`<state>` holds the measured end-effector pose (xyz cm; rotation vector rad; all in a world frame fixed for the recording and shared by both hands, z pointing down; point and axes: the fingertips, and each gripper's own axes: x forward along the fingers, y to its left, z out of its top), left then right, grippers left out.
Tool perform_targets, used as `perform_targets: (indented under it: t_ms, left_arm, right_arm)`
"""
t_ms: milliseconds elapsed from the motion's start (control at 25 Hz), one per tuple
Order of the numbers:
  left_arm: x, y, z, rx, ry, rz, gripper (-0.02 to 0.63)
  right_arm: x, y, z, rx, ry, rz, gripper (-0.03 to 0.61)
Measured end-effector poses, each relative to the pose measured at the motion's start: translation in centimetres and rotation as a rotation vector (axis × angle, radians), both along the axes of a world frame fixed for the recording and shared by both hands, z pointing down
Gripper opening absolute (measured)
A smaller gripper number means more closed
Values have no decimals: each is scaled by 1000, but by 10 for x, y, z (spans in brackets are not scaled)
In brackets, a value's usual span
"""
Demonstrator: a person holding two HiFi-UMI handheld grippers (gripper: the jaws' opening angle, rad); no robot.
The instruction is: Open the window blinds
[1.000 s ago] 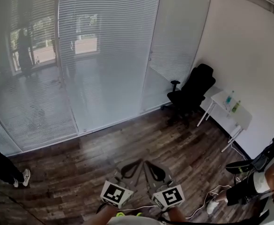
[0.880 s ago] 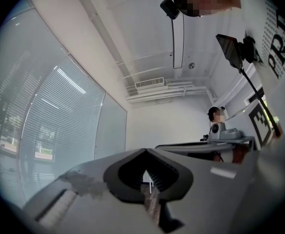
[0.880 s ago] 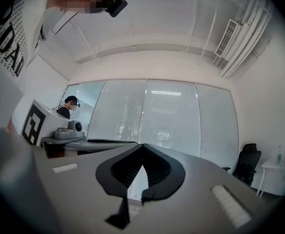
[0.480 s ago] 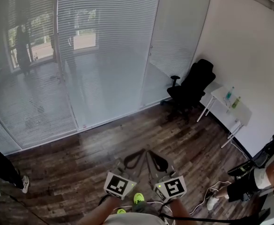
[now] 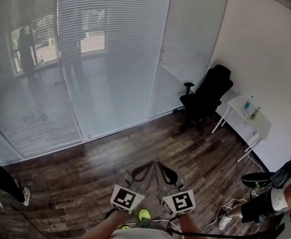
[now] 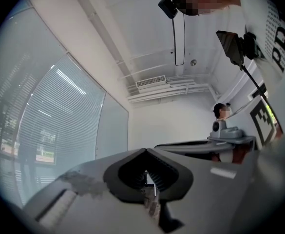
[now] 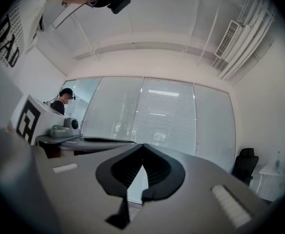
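White slatted window blinds [image 5: 110, 59] hang shut over the glass wall across the room; they also show in the left gripper view [image 6: 59, 126] and the right gripper view [image 7: 166, 116]. Both grippers are held low at the bottom of the head view, side by side, far from the blinds and pointing toward them. My left gripper [image 5: 149, 165] [image 6: 145, 150] is shut with nothing in it. My right gripper [image 5: 160, 165] [image 7: 142, 145] is shut and empty too. No cord or wand of the blinds can be made out.
A black office chair [image 5: 207, 96] stands by the right end of the glass wall. Beside it, a small white table [image 5: 249, 116] with bottles is against the right wall. A seated person [image 5: 279, 193] and floor cables [image 5: 225, 205] are at right; another person's leg [image 5: 1, 176] is at left.
Both grippers and the view have moved forward over the wooden floor toward the blinds. The jaws stayed shut.
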<state>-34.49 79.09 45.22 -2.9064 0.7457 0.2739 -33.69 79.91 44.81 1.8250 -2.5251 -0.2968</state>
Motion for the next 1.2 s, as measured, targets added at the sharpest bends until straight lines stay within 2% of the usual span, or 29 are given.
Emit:
perform_targets:
  t_ms: [120, 280, 400, 560, 720, 960, 1200]
  left_arm:
    - [24, -23, 2, -2, -40, 1, -8]
    - [53, -49, -13, 1, -9, -21, -8]
    - [79, -69, -15, 10, -16, -28, -8]
    - [108, -89, -27, 5, 36, -39, -8]
    - [134, -101, -16, 10, -3, -47, -8]
    - [146, -124, -20, 6, 27, -60, -8]
    - [151, -151, -16, -12, 22, -57, -8]
  right_arm:
    - [24, -23, -4, -5, -17, -10, 8]
    - [54, -49, -12, 5, -23, -24, 8]
    - [80, -69, -15, 7, -17, -33, 8]
    - [109, -90, -19, 11, -12, -40, 8]
    - [134, -102, -13, 6, -12, -48, 8]
    - [147, -125, -11, 8, -16, -54, 8]
    - [152, -151, -9, -10, -23, -45, 8]
